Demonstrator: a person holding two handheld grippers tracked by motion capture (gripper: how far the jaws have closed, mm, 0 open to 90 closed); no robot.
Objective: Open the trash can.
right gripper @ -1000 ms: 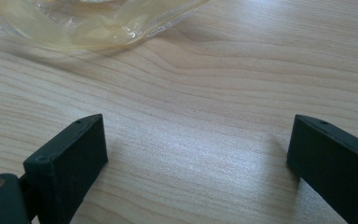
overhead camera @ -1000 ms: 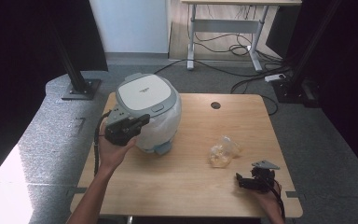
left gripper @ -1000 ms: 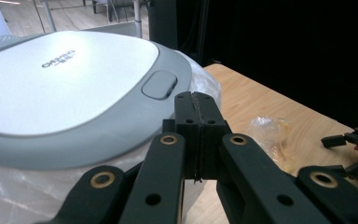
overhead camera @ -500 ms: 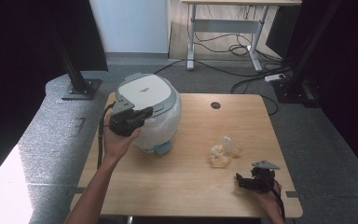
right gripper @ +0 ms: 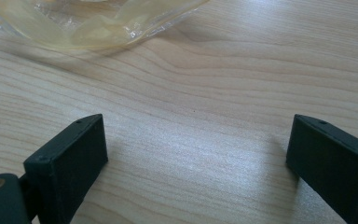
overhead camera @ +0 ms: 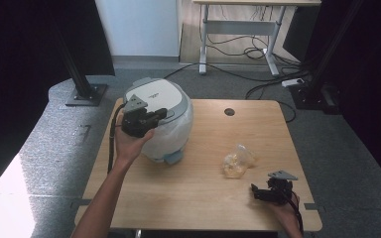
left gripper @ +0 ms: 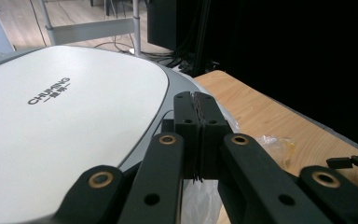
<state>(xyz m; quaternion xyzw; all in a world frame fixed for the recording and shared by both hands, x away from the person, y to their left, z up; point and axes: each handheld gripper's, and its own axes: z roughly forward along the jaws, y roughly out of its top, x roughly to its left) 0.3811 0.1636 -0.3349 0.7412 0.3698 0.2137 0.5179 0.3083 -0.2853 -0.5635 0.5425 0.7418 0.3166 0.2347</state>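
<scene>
Two grippers are in my hands, and I start with the nearer one: the right gripper sits low at the near right edge of the tabletop, its fingers spread wide apart with nothing but bare wood between them. Just beyond those fingers I see the crumpled clear plastic bag with something yellowish inside, lying flat on the wood, apart from the gripper and well apart from the cooker.

Farther back on the left, my left hand holds the left gripper up against the rice cooker, which stands at the far left of the tabletop. Its fingers are pressed together, and in the left gripper view a thin edge of clear plastic film shows pinched between the pads, hanging down below them beside the cooker's grey rim. The white lid with its dark lettering lies closed under the gripper.

Beyond the tabletop, cables trail across the floor under a desk frame.
</scene>
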